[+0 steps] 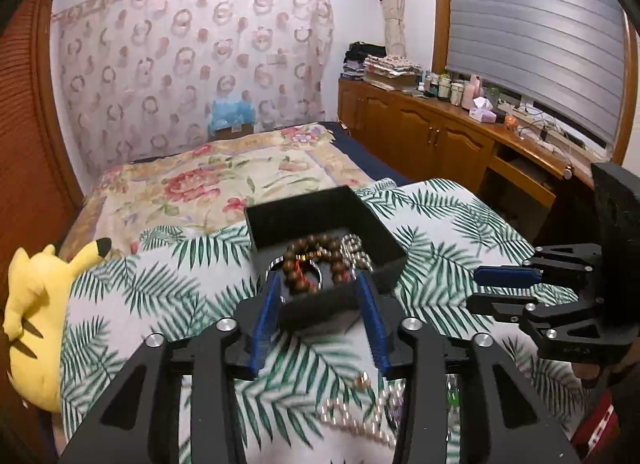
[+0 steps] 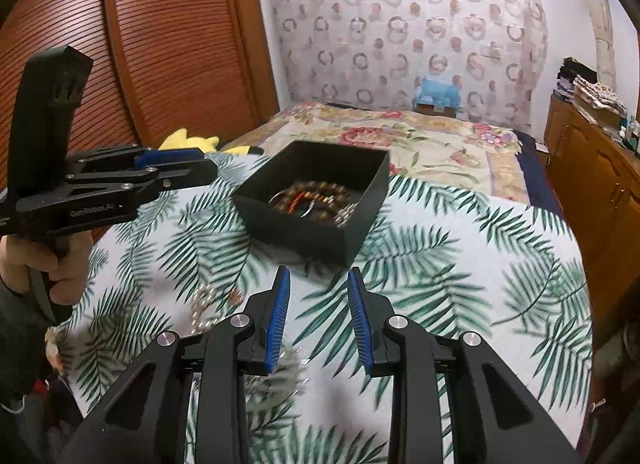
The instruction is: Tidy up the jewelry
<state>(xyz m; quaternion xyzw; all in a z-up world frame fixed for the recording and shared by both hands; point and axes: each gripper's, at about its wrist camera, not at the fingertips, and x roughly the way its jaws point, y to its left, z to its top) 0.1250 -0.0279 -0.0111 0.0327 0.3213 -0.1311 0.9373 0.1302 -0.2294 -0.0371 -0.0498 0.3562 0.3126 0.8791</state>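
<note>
Blue-padded black fingers of the left gripper (image 1: 320, 284) fill the foreground, spread wide with nothing between them, their tips reaching the near wall of the box. Largest is the palm-leaf printed cloth (image 2: 460, 264) on the bed, then one square black open box (image 1: 376, 232) resting on it. The right gripper (image 2: 318, 284) hangs over bare cloth just short of the box, its fingers apart and empty.

Inside the box lie one brown wooden bead bracelet (image 1: 308, 260) with a red cord and one silver bead chain (image 1: 354, 252). One loose pearl-like strand (image 1: 352, 420) still lies on the cloth beneath the left gripper; a small gold piece (image 1: 362, 380) sits just beside it. The strand should be light, limp and slippery, so I would pinch a bunched section rather than a single bead.
</note>
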